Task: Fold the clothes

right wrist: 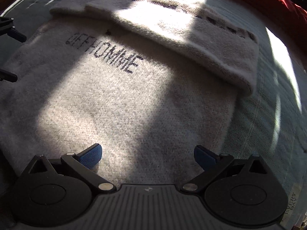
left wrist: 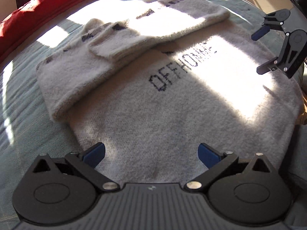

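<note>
sweater (left wrist: pixel 153 105) hem hidden behind wide-apart left tongs (left wrist: pixel 151 154).

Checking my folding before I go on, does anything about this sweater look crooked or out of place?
Mostly tidy. The sweater lies flat on the bedspread, both sleeves folded across its top. They cross at a slant, one cuff overlapping the other, not squared to the body. Both claws, left and right, are open and empty.

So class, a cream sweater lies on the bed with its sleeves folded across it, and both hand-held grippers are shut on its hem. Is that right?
Not quite. Both views show the left hand-held gripper and right hand-held gripper open above the sweater, gripping nothing. The sleeves are folded across it, on the bed.
</note>
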